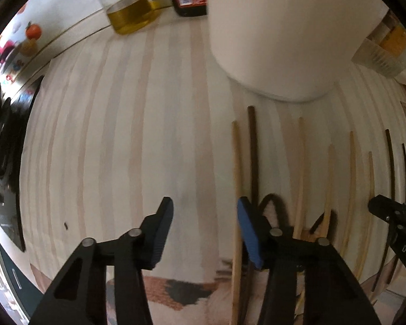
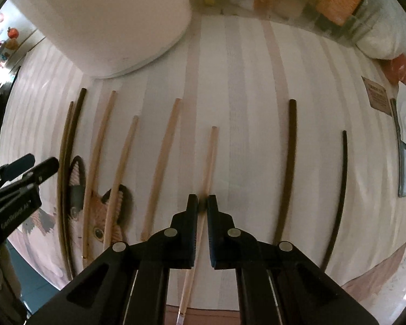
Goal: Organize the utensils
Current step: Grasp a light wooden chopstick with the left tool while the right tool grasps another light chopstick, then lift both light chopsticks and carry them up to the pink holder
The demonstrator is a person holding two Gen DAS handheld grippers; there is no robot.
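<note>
Striped cloth covers the bench [image 2: 257, 81] where loose chopsticks lie fanned below the tall white cylindrical holder [image 2: 116, 21], presumably their destination; right gripper [image 2: 202, 205] jaws pinch a pale wooden chopstick [image 2: 209, 157], left gripper [image 1: 203, 216] jaws spread, empty.

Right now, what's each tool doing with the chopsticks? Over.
Right tool shut on light chopstick. Left tool open, nothing between pads. White container stands beyond, not blocking.

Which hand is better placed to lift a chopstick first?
Right. The right gripper has its jaws shut on a light wooden chopstick. The left gripper has open jaws over bare striped cloth, beside the leftmost light chopstick.
</note>
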